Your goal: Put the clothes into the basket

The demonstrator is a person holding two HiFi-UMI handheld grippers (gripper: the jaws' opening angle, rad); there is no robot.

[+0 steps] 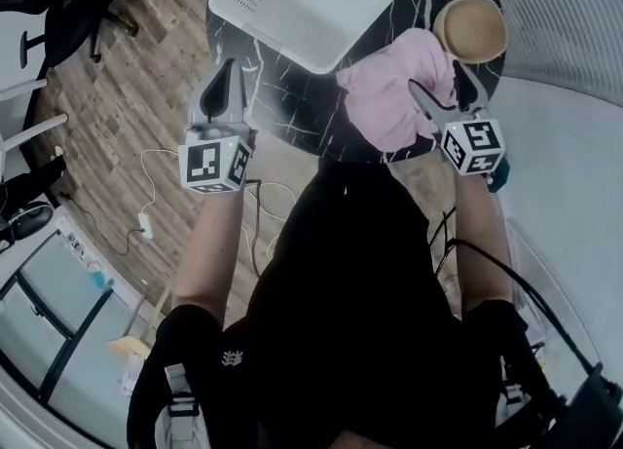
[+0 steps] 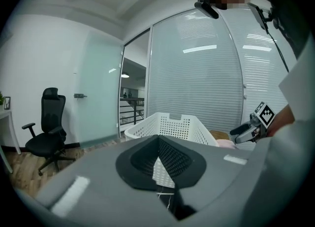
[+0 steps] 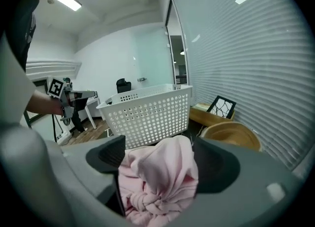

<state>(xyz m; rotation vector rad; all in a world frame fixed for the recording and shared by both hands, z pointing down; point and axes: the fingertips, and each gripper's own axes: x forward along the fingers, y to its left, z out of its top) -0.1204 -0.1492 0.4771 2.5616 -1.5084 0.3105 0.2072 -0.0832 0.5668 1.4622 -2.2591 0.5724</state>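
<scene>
Right gripper view shows me my right gripper point(image 3: 160, 145) with its jaws spread wide and the crumpled pink garment point(image 3: 157, 181) bunched in the gap between the pads. The garment lies on the black marble table point(image 1: 282, 96) just in front of the white perforated basket point(image 3: 147, 115), with a wooden bowl point(image 3: 231, 135) off to the right. My left gripper point(image 1: 228, 69) hangs over the table's left edge, beside the basket, jaws pressed together on nothing.
</scene>
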